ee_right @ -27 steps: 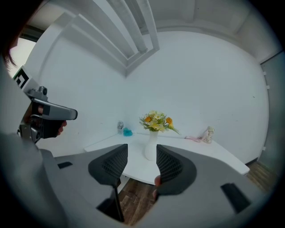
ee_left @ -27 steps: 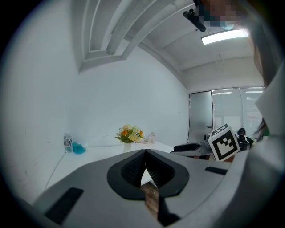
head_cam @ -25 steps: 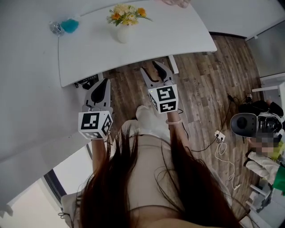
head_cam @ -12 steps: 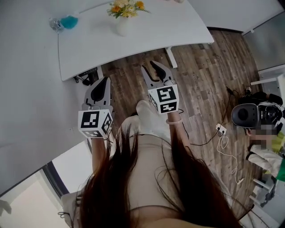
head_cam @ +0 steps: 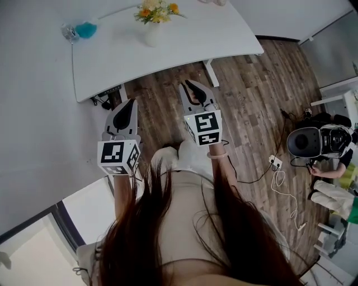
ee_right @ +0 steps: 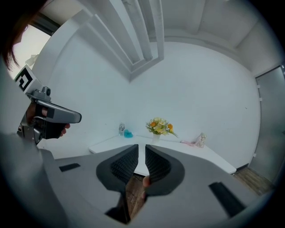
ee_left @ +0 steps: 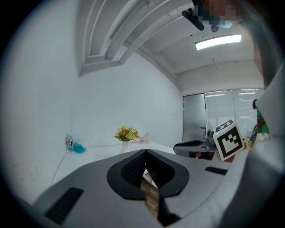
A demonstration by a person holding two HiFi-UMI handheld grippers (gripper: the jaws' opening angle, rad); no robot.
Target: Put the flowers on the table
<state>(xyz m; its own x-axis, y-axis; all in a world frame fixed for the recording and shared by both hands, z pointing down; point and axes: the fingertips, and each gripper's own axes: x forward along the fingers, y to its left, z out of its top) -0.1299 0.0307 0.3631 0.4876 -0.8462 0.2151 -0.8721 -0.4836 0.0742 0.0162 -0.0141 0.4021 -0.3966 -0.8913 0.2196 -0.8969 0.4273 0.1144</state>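
Two grippers out over the wood floor [head_cam: 251, 95], with nothing in either one. Left gripper [ee_left: 144, 152] shut tight, fingers [ee_left: 131, 167] touching at the tips. Right gripper [ee_right: 139, 148] just now closing, fingers [ee_right: 158, 164] nearly together, with a thin gap left and nothing inside it. Flowers [head_cam: 152, 10] well ahead of both sets of fingertips, upright in a white vase [head_cam: 151, 34] on the white table [head_cam: 184, 39], touched by no finger.
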